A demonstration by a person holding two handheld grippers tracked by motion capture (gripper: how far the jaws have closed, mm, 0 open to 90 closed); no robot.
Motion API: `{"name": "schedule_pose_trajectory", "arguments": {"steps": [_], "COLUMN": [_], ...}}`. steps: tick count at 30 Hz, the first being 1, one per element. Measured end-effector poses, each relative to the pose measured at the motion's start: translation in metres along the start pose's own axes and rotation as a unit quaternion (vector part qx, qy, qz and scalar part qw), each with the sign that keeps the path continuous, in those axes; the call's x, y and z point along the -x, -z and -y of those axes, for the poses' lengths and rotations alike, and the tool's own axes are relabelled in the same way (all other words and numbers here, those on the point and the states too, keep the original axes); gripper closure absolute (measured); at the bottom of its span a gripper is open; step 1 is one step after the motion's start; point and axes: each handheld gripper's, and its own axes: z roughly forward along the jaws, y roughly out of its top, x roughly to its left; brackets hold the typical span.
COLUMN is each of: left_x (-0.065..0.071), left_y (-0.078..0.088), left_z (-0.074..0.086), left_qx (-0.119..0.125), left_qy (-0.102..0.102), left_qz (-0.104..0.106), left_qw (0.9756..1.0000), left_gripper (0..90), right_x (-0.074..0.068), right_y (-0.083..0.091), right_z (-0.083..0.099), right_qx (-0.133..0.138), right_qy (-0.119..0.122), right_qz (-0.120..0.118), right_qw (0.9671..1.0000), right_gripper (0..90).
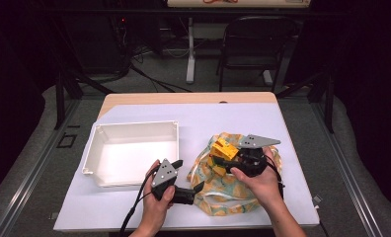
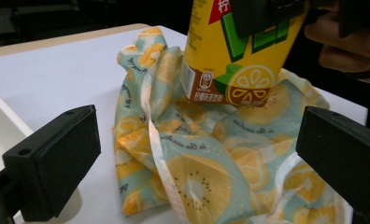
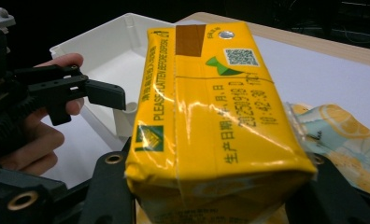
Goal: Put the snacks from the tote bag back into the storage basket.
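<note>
Two tools work over the tabletop (image 1: pixel 282 148): the right tool (image 1: pixel 228 159) clamps a yellow lemon-tea carton (image 1: pixel 223 148), lifted just above the lemon-print fabric bag (image 1: pixel 223 190) at about 4 o'clock from the white bin (image 1: pixel 129 129). At 6 o'clock, the left tool (image 1: pixel 193 190) hangs with jaws wide and empty at the bag's near-left edge.
</note>
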Motion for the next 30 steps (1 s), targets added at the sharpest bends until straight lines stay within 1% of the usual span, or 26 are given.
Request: {"name": "schedule_pose_trajectory", "arguments": {"steps": [1, 5, 6, 7, 8, 9, 10, 11, 12, 13, 14, 15, 17, 20, 22, 23, 24, 27, 28, 29, 30], "left_x": [0.003, 0.006, 0.006, 0.007, 0.007, 0.008, 0.008, 0.009, 0.009, 0.010, 0.010, 0.013, 0.014, 0.016, 0.018, 0.017, 0.018, 0.020, 0.023, 0.023, 0.023], "left_y": [-0.002, -0.005, -0.005, -0.007, -0.007, -0.007, -0.008, -0.008, -0.009, -0.010, -0.010, -0.012, -0.012, -0.013, -0.014, -0.014, -0.014, -0.015, -0.017, -0.016, -0.016], "left_z": [0.001, 0.002, 0.002, 0.002, 0.002, 0.002, 0.002, 0.003, 0.003, 0.003, 0.003, 0.004, 0.004, 0.004, 0.004, 0.004, 0.004, 0.004, 0.004, 0.004, 0.004], "left_qx": [-0.001, -0.004, -0.004, -0.005, -0.005, -0.006, -0.007, -0.006, -0.007, -0.008, -0.011, -0.010, -0.011, -0.011, -0.009, -0.011, -0.011, -0.010, -0.010, -0.016, -0.016], "left_qy": [0.001, -0.001, -0.001, 0.000, 0.000, 0.000, 0.000, -0.001, -0.002, -0.001, -0.003, -0.004, -0.004, -0.004, -0.010, -0.013, -0.015, -0.017, -0.021, -0.024, -0.024], "left_qz": [-0.009, -0.007, -0.007, -0.003, -0.003, -0.009, -0.012, -0.020, -0.011, -0.015, -0.010, -0.015, -0.017, -0.015, -0.026, -0.017, -0.023, -0.023, -0.037, -0.027, -0.027], "left_qw": [1.0000, 1.0000, 1.0000, 1.0000, 1.0000, 0.9999, 0.9999, 0.9998, 0.9999, 0.9999, 0.9999, 0.9998, 0.9998, 0.9998, 0.9996, 0.9997, 0.9996, 0.9995, 0.9990, 0.9992, 0.9992], "left_gripper": [0.0, 0.0, 0.0, 0.0, 0.0, 0.0, 0.0, 0.0, 0.0, 0.0, 0.0, 0.0, 0.0, 0.0, 0.1, 0.3, 0.3, 1.1, 1.3, 1.9, 2.3], "right_x": [-0.004, -0.012, -0.012, -0.016, -0.016, -0.020, -0.020, -0.022, -0.023, -0.027, -0.027, -0.030, -0.033, -0.035, -0.040, -0.041, -0.042, -0.045, -0.048, -0.049, -0.049], "right_y": [-0.001, -0.005, -0.005, -0.007, -0.007, -0.009, -0.009, -0.010, -0.011, -0.013, -0.013, -0.014, -0.015, -0.016, -0.018, -0.018, -0.019, -0.019, -0.019, -0.020, -0.020], "right_z": [-0.001, -0.003, -0.003, -0.003, -0.003, -0.003, -0.003, -0.003, -0.003, -0.003, -0.003, -0.004, -0.004, -0.004, -0.004, -0.004, -0.004, -0.004, -0.005, -0.005, -0.005], "right_qx": [0.001, 0.000, 0.000, -0.002, -0.002, -0.003, -0.003, -0.004, -0.004, -0.003, -0.003, -0.002, -0.002, -0.003, -0.002, -0.004, -0.003, -0.001, -0.001, 0.000, 0.000], "right_qy": [0.000, -0.004, -0.004, -0.005, -0.005, -0.005, -0.005, -0.004, -0.004, -0.006, -0.006, -0.007, -0.008, -0.008, -0.010, -0.009, -0.010, -0.009, -0.010, -0.011, -0.011], "right_qz": [-0.004, -0.010, -0.010, -0.013, -0.013, -0.014, -0.014, -0.017, -0.018, -0.020, -0.020, -0.020, -0.021, -0.023, -0.023, -0.025, -0.025, -0.027, -0.029, -0.029, -0.029], "right_qw": [1.0000, 0.9999, 0.9999, 0.9999, 0.9999, 0.9999, 0.9999, 0.9998, 0.9998, 0.9998, 0.9998, 0.9998, 0.9997, 0.9997, 0.9997, 0.9996, 0.9996, 0.9996, 0.9995, 0.9995, 0.9995], "right_gripper": [51.0, 51.1, 51.1, 51.0, 51.0, 51.0, 51.0, 51.0, 51.0, 51.0, 51.0, 51.0, 51.0, 51.0, 51.0, 51.0, 51.0, 51.0, 51.0, 51.0, 51.0]}}
